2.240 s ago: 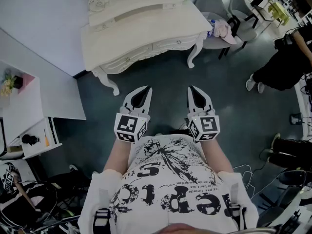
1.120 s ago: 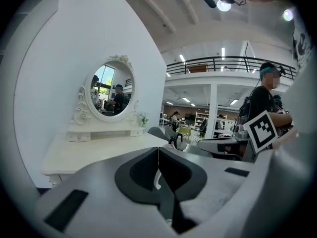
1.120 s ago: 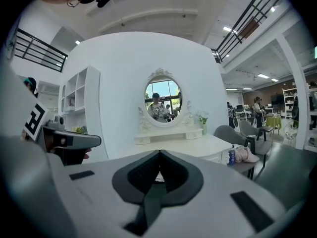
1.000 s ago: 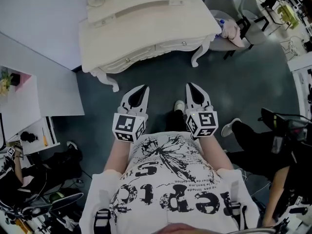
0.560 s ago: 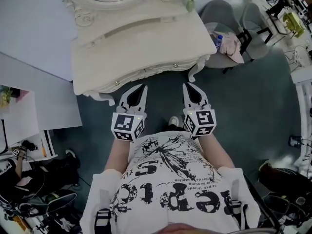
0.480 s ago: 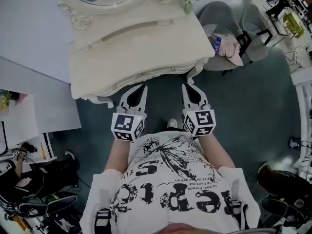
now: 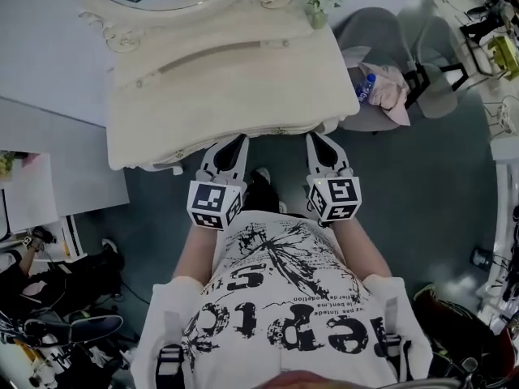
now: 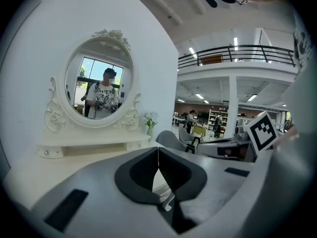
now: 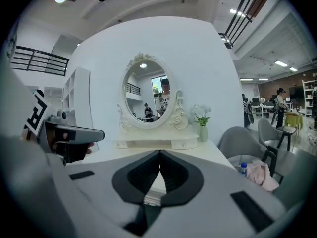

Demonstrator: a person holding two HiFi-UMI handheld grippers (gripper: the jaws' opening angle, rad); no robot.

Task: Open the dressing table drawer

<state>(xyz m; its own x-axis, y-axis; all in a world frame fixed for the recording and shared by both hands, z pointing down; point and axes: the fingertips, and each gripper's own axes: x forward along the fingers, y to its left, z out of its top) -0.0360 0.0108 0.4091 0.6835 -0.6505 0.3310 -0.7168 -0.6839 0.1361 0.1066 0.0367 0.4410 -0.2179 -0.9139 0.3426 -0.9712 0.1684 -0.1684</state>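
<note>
The cream dressing table (image 7: pixel 227 79) fills the upper head view, and its oval mirror (image 8: pixel 99 90) stands at the back. Its front edge overhangs the drawer fronts, so they are almost hidden from above. My left gripper (image 7: pixel 235 140) and right gripper (image 7: pixel 312 138) point side by side at that front edge, with their tips just under it. In the left gripper view the left gripper (image 8: pixel 158 155) has its jaws pressed together with nothing between them. The right gripper (image 9: pixel 159 157) is likewise shut and empty, facing the mirror (image 9: pixel 148 95) and the small shelf drawers (image 9: pixel 151 144).
A grey chair (image 7: pixel 397 104) stands right of the table with a water bottle (image 7: pixel 366 86) and a pink cloth (image 7: pixel 388 83) on it. A vase of flowers (image 9: pixel 202 128) sits at the table's back right. White panels lie at the left (image 7: pixel 73 181).
The person has walked up to the dressing table. Both grippers, still shut, went forward from open floor to the table's front edge.
</note>
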